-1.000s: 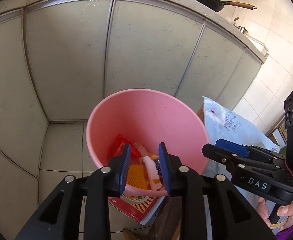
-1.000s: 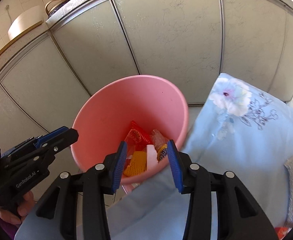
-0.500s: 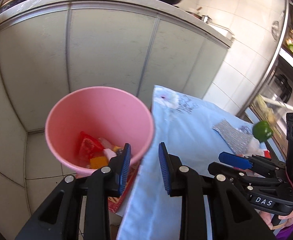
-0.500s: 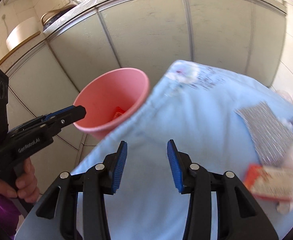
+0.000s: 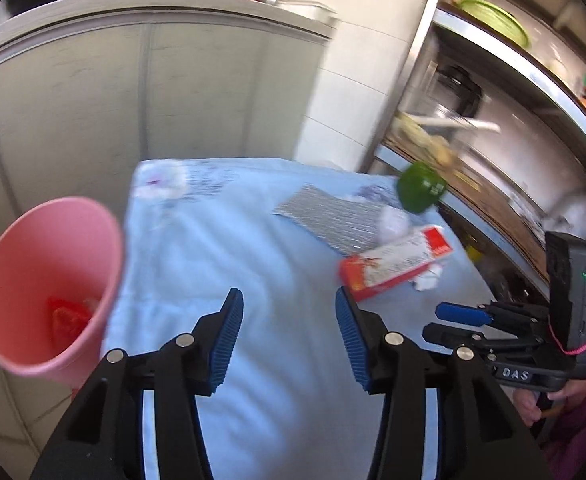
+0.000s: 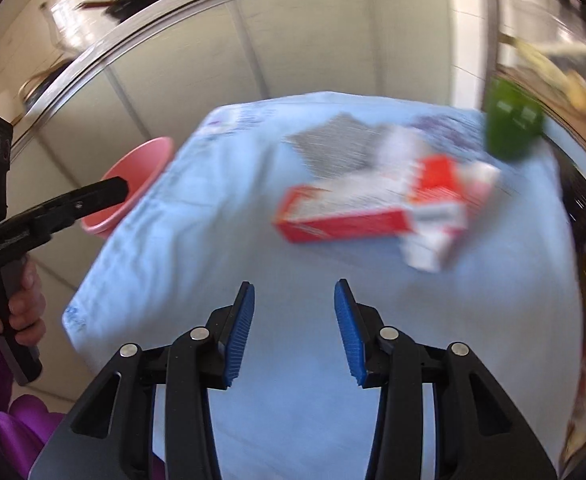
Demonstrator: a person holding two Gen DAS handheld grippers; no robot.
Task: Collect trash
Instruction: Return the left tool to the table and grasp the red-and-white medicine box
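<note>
Off to the left of my left fingers (image 5: 289, 344) stands the pink bin (image 5: 49, 280), beside the edge of the bench with its pale blue cloth (image 5: 221, 248); some red scraps already lie at its bottom. My left fingers are spreading apart right now, and nothing sits between them, only bare cloth below.

Ahead and to the right of those fingers lies what I take to be the next trash: a red and white carton (image 5: 397, 264), flat on the cloth, with crumpled white paper (image 5: 427, 280) just beside its far end. Beyond it a grey silvery sheet (image 5: 329, 220) lies flat, and a green bottle-like thing (image 5: 421, 192) sits at the far right edge.

My right fingers (image 6: 295, 332) stand apart with nothing in them, the carton ahead and slightly right of them.

To do this well, I would slow down, since both views are smeared. I should square one pair of fingers across the carton's narrow width, come down until the pads straddle its long sides, and close firmly but not so hard it crushes. The cloth may bunch, so I should avoid pinching it.
</note>
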